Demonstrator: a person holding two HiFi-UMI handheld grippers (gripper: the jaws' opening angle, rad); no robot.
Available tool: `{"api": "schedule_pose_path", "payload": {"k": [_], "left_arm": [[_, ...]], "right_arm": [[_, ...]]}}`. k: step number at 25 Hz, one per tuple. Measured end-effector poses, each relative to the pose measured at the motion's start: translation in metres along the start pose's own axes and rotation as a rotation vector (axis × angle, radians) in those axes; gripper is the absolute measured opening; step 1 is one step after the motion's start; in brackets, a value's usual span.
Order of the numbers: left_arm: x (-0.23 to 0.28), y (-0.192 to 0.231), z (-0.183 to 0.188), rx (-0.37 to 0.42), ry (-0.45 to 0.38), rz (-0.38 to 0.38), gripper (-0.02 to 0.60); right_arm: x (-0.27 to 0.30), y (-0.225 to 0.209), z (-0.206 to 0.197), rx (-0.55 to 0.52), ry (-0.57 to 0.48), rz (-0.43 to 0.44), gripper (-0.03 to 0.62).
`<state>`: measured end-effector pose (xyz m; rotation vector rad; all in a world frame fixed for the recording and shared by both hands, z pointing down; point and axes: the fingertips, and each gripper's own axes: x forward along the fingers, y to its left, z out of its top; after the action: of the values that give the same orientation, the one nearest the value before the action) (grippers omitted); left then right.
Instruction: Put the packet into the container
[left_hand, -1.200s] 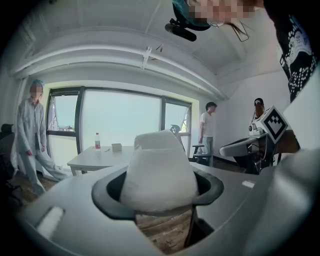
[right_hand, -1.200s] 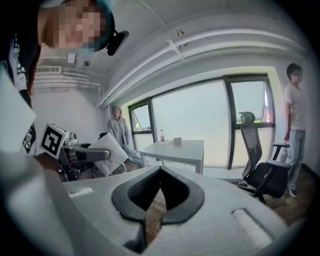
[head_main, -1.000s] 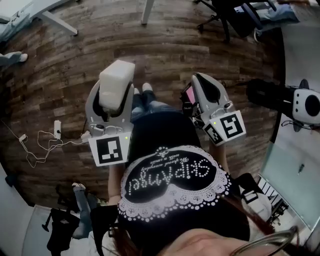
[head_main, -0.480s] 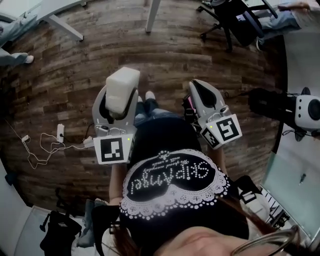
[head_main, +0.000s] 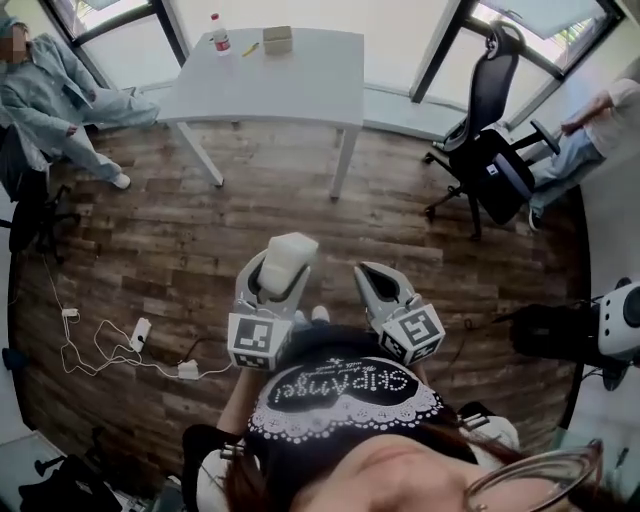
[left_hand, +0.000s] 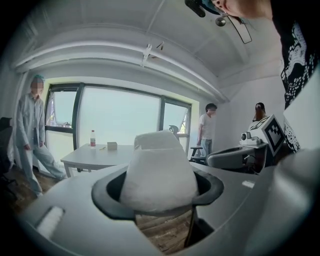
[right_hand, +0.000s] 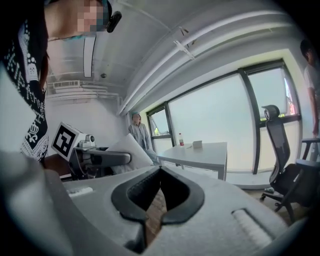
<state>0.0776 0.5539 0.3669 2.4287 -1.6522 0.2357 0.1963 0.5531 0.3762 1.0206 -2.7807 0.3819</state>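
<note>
1. The packet (head_main: 289, 258) is a plump, plain white pillow pack, soft-looking, with a flattened top edge.
2. The left gripper (head_main: 279, 283) has its jaws pressed on the packet's lower part. Most of the packet stands above them, in the air over the wooden floor (head_main: 150, 230).
3. The right gripper (head_main: 373, 280) has its jaws brought together, with nothing between them.
4. Well apart, a white surface (head_main: 290, 85) carries a bottle (head_main: 217, 35) and a small box (head_main: 277, 39).

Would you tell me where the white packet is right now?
The packet is clamped in the left claw, left of centre in the head view, beside the right claw, over the wooden floor.
</note>
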Motion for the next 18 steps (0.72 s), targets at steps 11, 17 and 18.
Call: {"api": "schedule_pose_path", "payload": {"k": [11,17,18], "left_arm": [[0.018,-0.021,0.01,-0.003,-0.023,0.025,0.285],[0.01,0.007,0.007,-0.055,-0.037,0.088,0.285],[0.011,0.012,0.006,-0.059,-0.035,0.09,0.285]], "right_arm": [[-0.006,-0.022,0.001,-0.009,-0.004,0.06,-0.005],[0.013,-0.015,0.002,-0.009,0.011,0.085,-0.005],[0.017,-0.015,0.002,-0.008,0.014,0.084,-0.005]]}}
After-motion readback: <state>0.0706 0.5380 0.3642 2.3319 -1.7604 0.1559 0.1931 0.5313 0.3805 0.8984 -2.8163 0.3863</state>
